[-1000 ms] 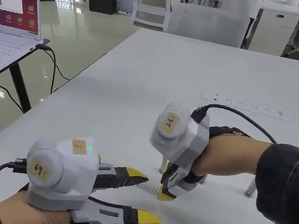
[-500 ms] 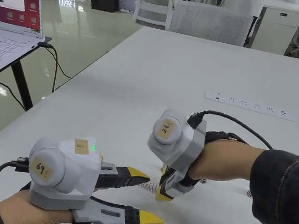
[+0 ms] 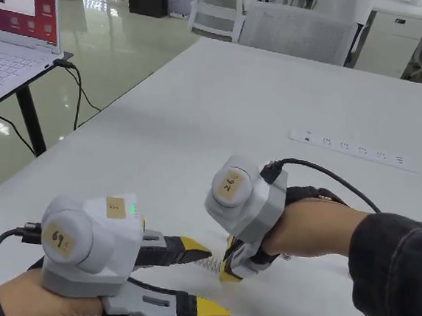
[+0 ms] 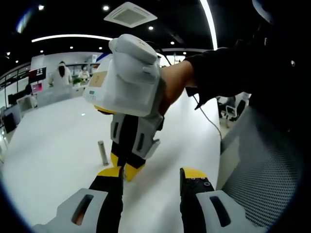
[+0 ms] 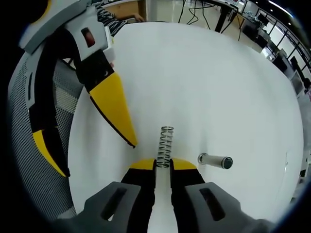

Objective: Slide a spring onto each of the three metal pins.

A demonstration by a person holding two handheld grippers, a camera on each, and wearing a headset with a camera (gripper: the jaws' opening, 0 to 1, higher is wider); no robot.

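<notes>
While right claw (image 5: 164, 165) clamps the spring (image 5: 165, 145), right gripper view shows a pin (image 5: 215, 160) just beside it; left claw (image 4: 151, 171) jaws apart.

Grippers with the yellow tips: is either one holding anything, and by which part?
The right gripper pinches a spring by its near end; the rest sticks out beyond the jaw tips. The left gripper is open and holds nothing.
</notes>
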